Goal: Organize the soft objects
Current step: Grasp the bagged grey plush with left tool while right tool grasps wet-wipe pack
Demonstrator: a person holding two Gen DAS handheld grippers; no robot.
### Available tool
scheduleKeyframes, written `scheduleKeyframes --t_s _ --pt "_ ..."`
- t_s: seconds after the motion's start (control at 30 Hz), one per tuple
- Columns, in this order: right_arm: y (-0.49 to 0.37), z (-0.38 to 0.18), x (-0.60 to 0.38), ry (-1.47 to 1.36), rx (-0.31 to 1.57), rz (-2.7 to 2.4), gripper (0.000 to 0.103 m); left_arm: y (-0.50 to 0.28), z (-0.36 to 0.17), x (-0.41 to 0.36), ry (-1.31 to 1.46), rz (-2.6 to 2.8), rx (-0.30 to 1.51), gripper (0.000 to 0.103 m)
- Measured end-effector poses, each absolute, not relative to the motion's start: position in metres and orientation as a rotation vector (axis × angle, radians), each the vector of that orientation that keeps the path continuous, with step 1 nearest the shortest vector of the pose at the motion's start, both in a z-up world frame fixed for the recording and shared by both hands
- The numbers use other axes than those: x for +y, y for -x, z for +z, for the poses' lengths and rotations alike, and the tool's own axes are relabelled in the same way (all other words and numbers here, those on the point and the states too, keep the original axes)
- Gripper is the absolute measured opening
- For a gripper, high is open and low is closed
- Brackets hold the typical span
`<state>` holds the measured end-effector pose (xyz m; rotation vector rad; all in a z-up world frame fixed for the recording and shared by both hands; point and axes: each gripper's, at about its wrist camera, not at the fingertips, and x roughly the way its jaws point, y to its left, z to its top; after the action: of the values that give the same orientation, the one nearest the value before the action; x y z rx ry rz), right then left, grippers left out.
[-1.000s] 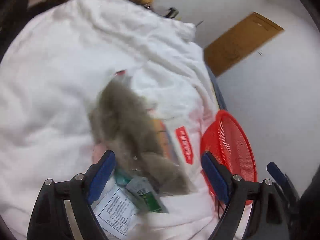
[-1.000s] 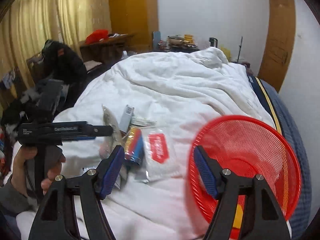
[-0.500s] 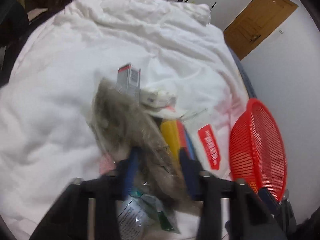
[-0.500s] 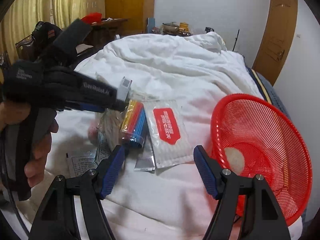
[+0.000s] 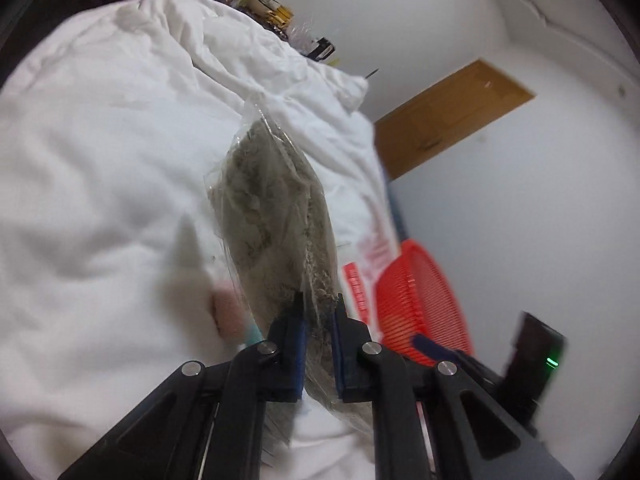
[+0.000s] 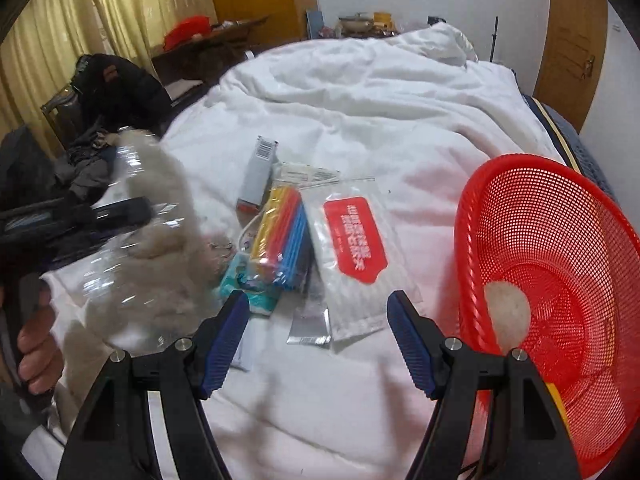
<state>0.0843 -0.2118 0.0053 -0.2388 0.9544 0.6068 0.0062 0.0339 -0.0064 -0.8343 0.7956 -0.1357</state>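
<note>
Clamped tight, the left gripper (image 5: 318,300) pinches a clear plastic bag of grey fluffy fibre (image 5: 272,208), lifted at frame centre over the rumpled white duvet (image 5: 100,160). Spread wide with nothing between its jaws, the right gripper (image 6: 318,312) hovers above a white packet with a red label (image 6: 356,256). At right sits a red mesh basket (image 6: 560,240).
</note>
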Motion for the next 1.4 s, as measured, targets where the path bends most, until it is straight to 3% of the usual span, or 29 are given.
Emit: scheduleKeyframes --t_s 0.43,0.8,0.9,1.17,1.4 --pt "-0.187 -0.032 -0.162 0.333 1.208 0.468 0.071 -0.001 -0.007 0.029 0.877 -0.272 0.79 0.009" --pt "-0.191 -0.053 -0.15 0.526 1.225 0.362 0.072 -0.005 -0.016 0.026 0.877 -0.29 0.816 0.009" --pt "-0.187 -0.056 -0.149 0.559 1.213 0.345 0.071 -0.01 -0.016 0.024 0.87 -0.293 0.821 0.009" --pt "-0.151 -0.042 -0.167 0.545 1.139 0.403 0.052 -0.012 -0.016 0.017 0.844 -0.283 0.833 0.009" --pt "-0.094 0.01 -0.213 0.436 0.946 0.495 0.049 -0.015 -0.016 0.011 0.83 -0.308 0.83 0.009"
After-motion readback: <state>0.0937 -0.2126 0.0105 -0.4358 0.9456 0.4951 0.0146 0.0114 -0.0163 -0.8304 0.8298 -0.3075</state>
